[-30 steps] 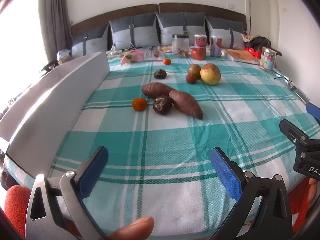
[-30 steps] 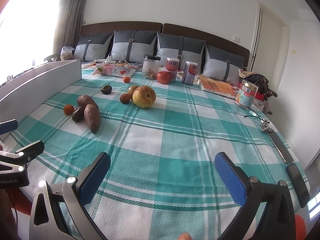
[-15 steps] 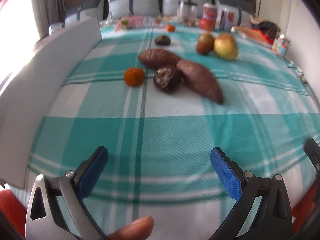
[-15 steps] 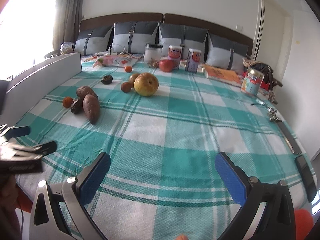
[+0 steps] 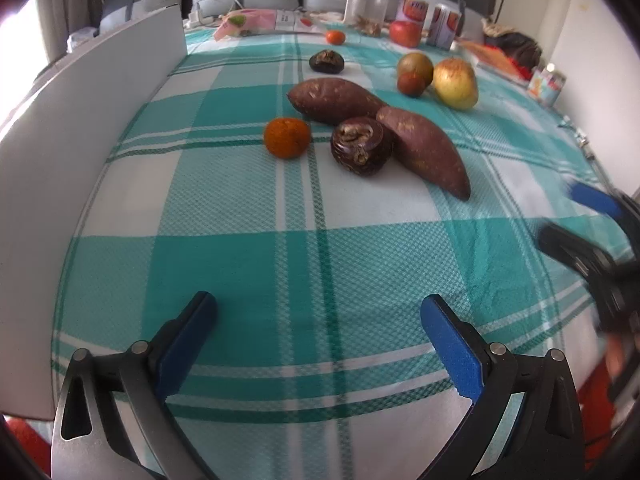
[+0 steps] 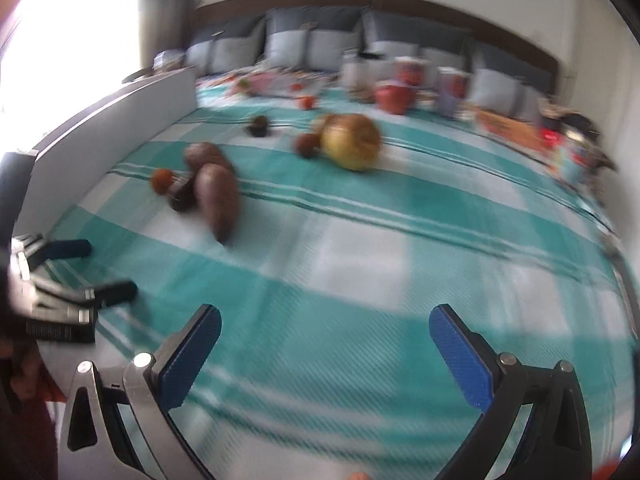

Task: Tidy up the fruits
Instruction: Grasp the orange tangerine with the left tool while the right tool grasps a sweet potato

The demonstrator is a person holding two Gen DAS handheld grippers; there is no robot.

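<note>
On the teal checked cloth (image 5: 320, 248) lie two brown sweet potatoes (image 5: 424, 150), a dark round fruit (image 5: 362, 146) and a small orange (image 5: 287, 137), clustered ahead of my left gripper (image 5: 318, 320), which is open and empty. Further back sit a yellow pear (image 5: 456, 84), a green fruit (image 5: 415, 65) and a small reddish one (image 5: 411, 84). My right gripper (image 6: 326, 332) is open and empty too; its view is blurred. It shows the pear (image 6: 351, 142) and the sweet potatoes (image 6: 216, 196) ahead to the left. Each gripper shows at the other view's edge.
A white board (image 5: 76, 152) stands along the left edge of the cloth. Jars, cans (image 5: 414, 6) and a red apple (image 5: 405, 34) line the far end in front of grey pillows. Another dark fruit (image 5: 326, 62) and a small orange (image 5: 335, 37) lie further back.
My left gripper has moved forward and tilted down toward the sweet potato cluster. My right gripper has advanced too, with its view now blurred. Both stay open.
</note>
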